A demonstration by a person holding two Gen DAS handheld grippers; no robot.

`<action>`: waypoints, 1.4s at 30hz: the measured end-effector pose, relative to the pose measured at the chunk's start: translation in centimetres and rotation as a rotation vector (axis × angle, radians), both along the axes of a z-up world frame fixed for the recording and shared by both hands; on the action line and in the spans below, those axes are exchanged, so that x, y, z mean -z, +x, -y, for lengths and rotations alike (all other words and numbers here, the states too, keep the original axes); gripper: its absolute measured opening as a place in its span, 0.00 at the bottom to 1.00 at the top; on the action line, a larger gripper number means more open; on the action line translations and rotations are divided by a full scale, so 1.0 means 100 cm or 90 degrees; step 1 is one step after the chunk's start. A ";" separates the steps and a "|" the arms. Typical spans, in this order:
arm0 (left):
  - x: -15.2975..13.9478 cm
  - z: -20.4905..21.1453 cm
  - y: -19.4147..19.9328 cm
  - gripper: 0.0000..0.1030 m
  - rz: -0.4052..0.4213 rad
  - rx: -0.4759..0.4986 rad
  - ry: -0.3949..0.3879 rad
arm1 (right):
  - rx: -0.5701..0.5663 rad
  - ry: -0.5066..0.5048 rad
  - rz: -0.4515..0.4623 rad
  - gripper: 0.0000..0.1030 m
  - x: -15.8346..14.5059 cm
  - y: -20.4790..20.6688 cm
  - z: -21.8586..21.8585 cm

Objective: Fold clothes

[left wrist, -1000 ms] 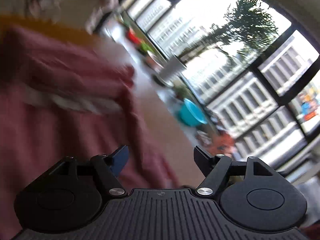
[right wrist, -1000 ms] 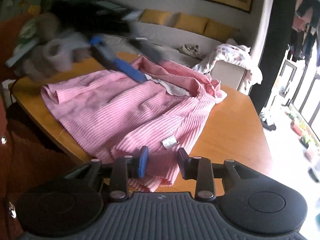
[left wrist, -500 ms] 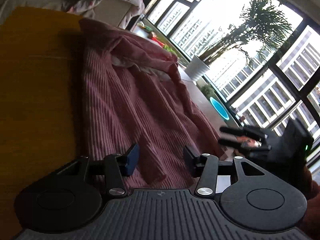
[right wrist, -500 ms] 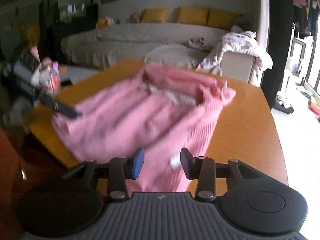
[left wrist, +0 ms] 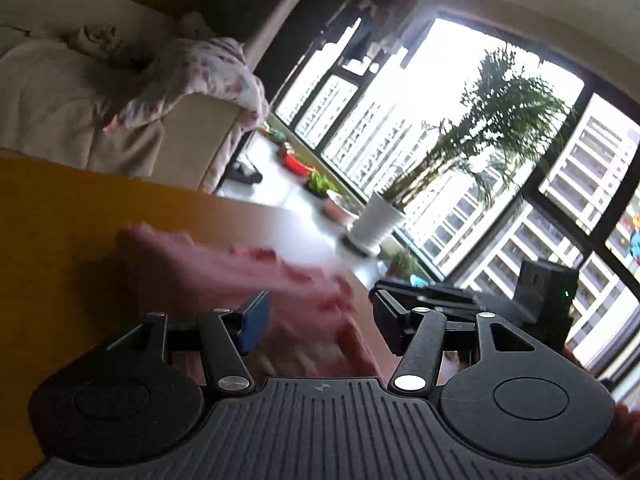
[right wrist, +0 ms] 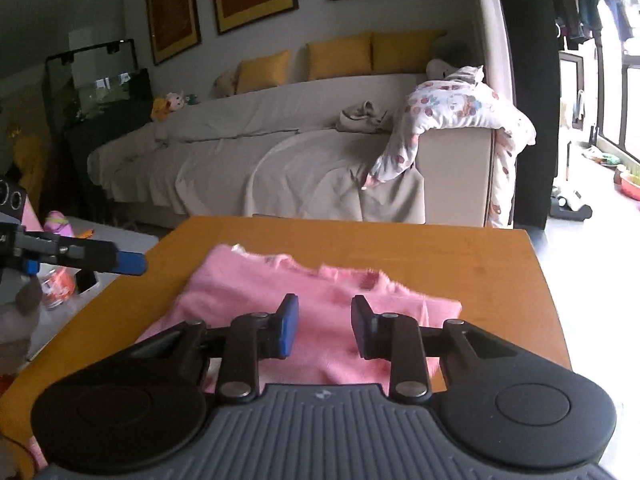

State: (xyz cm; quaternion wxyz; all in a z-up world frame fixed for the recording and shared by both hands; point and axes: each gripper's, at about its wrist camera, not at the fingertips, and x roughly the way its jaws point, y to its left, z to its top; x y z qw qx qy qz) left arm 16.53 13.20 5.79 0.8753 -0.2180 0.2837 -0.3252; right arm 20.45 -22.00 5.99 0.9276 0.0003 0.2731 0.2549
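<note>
Both grippers, left (left wrist: 318, 322) and right (right wrist: 325, 330), wide open and holding nothing, pink shirt (right wrist: 320, 312) just ahead on the table (right wrist: 460, 256), bunched up, folding barely started.

The left tool (left wrist: 318, 326) hangs with its two black fingers spread wide and nothing between them, one finger (left wrist: 253, 320) faced with a blue pad. Beneath the gap lies a blurred, rumpled pink garment (left wrist: 240, 272) on the orange-brown wooden table (left wrist: 60, 216). To the right, the other black tool (left wrist: 424, 292) reaches in level with the cloth's edge; its grip cannot be told. Beyond the table stand a beige sofa (left wrist: 60, 108) draped with a white printed blanket (left wrist: 200, 72), and a white plant pot (left wrist: 378, 224) by the tall window.
</note>
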 end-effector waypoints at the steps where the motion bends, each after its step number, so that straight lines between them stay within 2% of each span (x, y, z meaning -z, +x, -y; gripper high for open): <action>1: 0.010 -0.001 0.015 0.60 -0.020 -0.004 -0.001 | 0.006 -0.012 -0.015 0.28 0.010 0.012 -0.002; 4: 0.045 -0.003 0.053 0.57 -0.097 -0.016 0.014 | 0.034 -0.073 -0.070 0.27 0.044 0.040 -0.001; 5: 0.058 -0.004 0.059 0.50 -0.123 -0.016 0.031 | 0.033 -0.080 -0.073 0.27 0.049 0.042 0.001; 6: 0.067 -0.006 0.061 0.43 -0.129 -0.009 0.038 | 0.025 -0.079 -0.063 0.27 0.051 0.041 0.003; 8: 0.072 -0.012 0.059 0.43 -0.123 0.003 0.026 | 0.023 -0.076 -0.058 0.27 0.047 0.038 0.006; 10: 0.069 -0.017 0.058 0.45 -0.134 -0.006 0.011 | 0.027 -0.048 -0.037 0.34 0.036 0.034 0.013; 12: 0.060 -0.020 0.052 0.61 -0.121 -0.008 0.002 | 0.050 -0.018 -0.011 0.44 0.028 0.033 0.022; 13: 0.055 -0.020 0.050 0.63 -0.106 -0.004 0.001 | 0.056 -0.010 -0.012 0.47 0.028 0.035 0.023; 15: 0.050 -0.018 0.049 0.64 -0.092 0.005 -0.003 | 0.057 -0.002 -0.026 0.48 0.034 0.042 0.023; 17: 0.046 -0.016 0.049 0.63 -0.082 0.014 -0.006 | 0.044 0.008 -0.052 0.42 0.044 0.048 0.018; 19: 0.052 -0.012 0.055 0.61 -0.093 0.019 -0.007 | 0.036 0.026 -0.052 0.06 0.045 0.048 0.014; 21: 0.056 -0.010 0.057 0.59 -0.101 0.020 -0.009 | 0.038 0.056 -0.021 0.06 0.031 0.044 0.016; 24: 0.058 -0.008 0.061 0.59 -0.098 0.027 -0.021 | 0.053 0.039 0.023 0.05 0.011 0.042 0.020; 26: 0.061 -0.004 0.064 0.60 -0.105 0.028 -0.012 | 0.074 -0.004 0.002 0.05 0.020 0.048 0.023; 28: 0.068 -0.001 0.065 0.60 -0.121 0.023 0.004 | 0.093 -0.077 -0.032 0.05 0.041 0.052 0.022; 30: 0.071 0.000 0.066 0.59 -0.124 0.022 0.010 | 0.095 -0.123 -0.036 0.05 0.057 0.048 0.022; 32: 0.068 -0.001 0.063 0.59 -0.123 0.017 0.019 | 0.096 -0.129 -0.024 0.06 0.053 0.041 0.024; 35: 0.050 -0.004 0.052 0.66 -0.096 0.023 0.013 | 0.077 -0.078 0.019 0.11 0.028 0.026 0.027; 37: 0.039 -0.005 0.047 0.69 -0.069 0.032 0.000 | 0.056 -0.030 0.042 0.29 0.011 0.017 0.028; 39: 0.038 -0.003 0.050 0.72 -0.061 0.034 -0.012 | 0.019 0.041 0.016 0.38 0.008 0.016 0.025; 40: 0.041 -0.001 0.053 0.72 -0.066 0.033 -0.016 | 0.006 0.063 -0.006 0.38 0.012 0.017 0.022; 42: 0.056 0.007 0.061 0.72 -0.102 0.034 -0.012 | -0.004 0.066 -0.061 0.38 0.030 0.023 0.012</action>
